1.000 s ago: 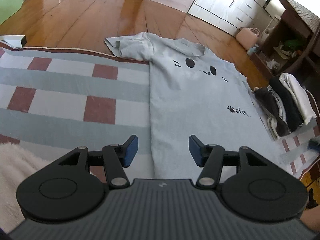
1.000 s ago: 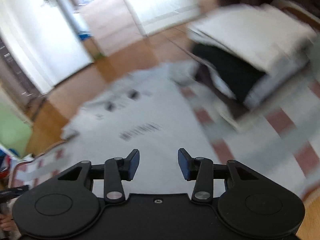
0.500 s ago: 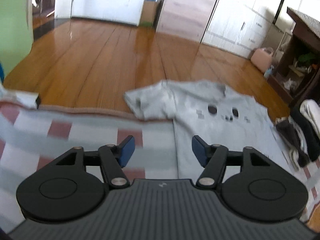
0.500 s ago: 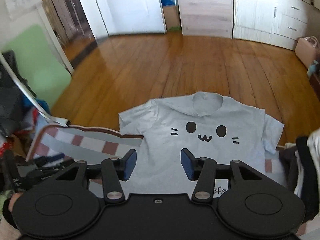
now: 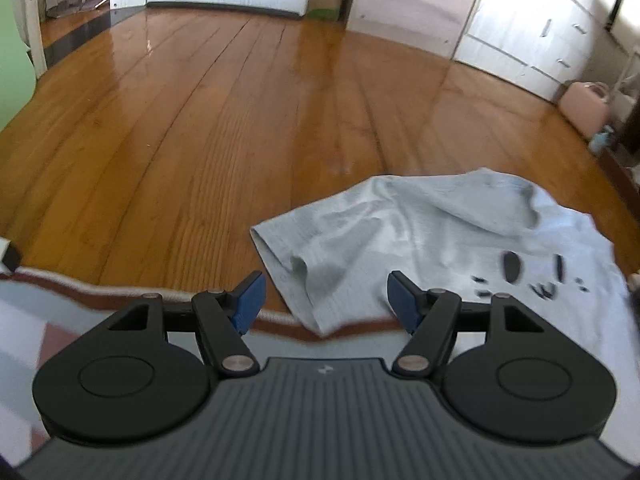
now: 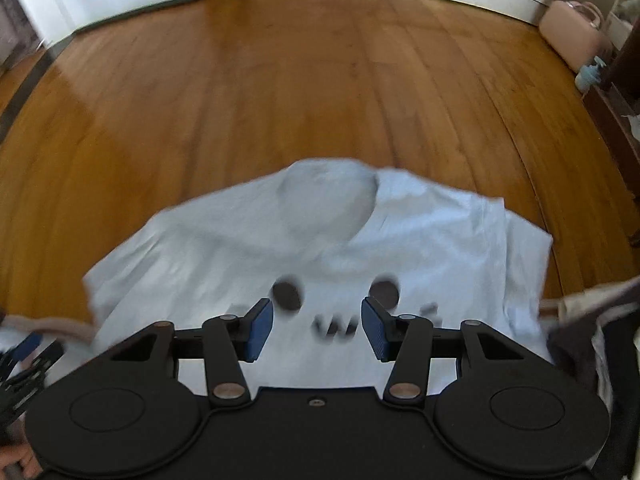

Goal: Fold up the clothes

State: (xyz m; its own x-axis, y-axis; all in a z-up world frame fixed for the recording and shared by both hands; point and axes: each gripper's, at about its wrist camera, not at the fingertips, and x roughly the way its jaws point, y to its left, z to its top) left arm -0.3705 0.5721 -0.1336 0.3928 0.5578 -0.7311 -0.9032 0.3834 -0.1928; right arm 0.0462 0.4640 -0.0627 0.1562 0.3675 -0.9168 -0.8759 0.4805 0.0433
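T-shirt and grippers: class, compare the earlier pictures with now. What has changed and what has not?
Both grippers advanced toward the T-shirt's top: the left gripper now faces the sleeve, the right gripper the cat face. Nothing gripped; both jaws stay open, and the shirt lies flat as before.

The left gripper hangs with its blue-padded jaws spread wide and nothing between them, above the near edge of a checked blanket with a brown and cream border. Past that border lies a pale grey T-shirt, front up, its sleeve reaching left over the wooden floor. A printed cartoon face in black shows at the right, blurred. White cabinets line the far wall, and a pink bag stands on the floor beside them.
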